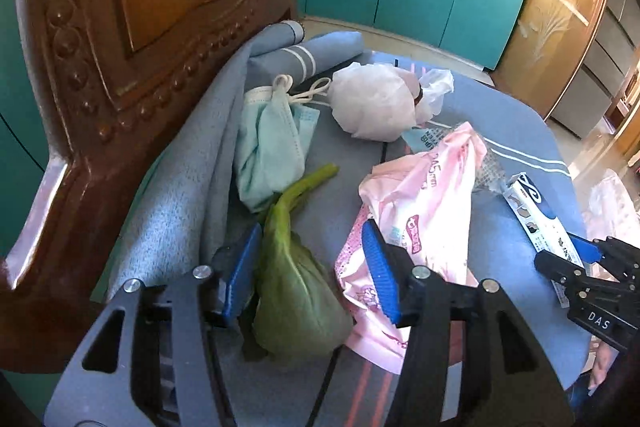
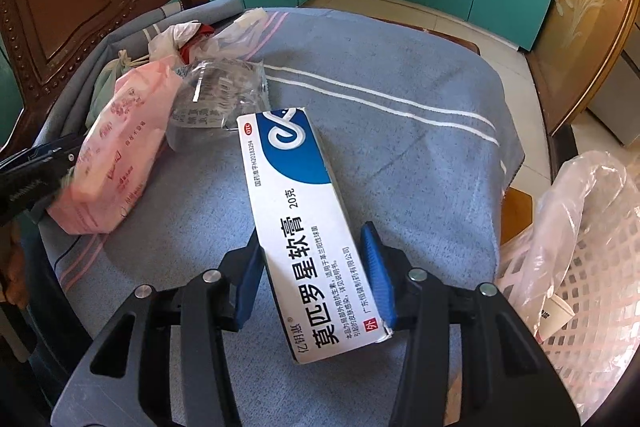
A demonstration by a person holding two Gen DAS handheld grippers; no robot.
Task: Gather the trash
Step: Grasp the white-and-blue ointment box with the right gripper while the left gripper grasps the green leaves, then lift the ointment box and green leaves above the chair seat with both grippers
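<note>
While your right gripper [image 2: 316,279] squeezes the white box [image 2: 296,211], your left gripper [image 1: 316,267] hangs open over the green leaf [image 1: 296,291], near the chair seat's [image 2: 400,155] front edge.

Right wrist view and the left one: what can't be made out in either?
- Basket, right wrist view: cut off by the frame edge; the plastic liner veils its contents.
- White tied bag, left wrist view: contents hidden by the plastic.
- Ointment box: underside hidden; whether the right claw squeezes it firmly is unclear.
- Green leaf: contact with the left claw unclear.
</note>
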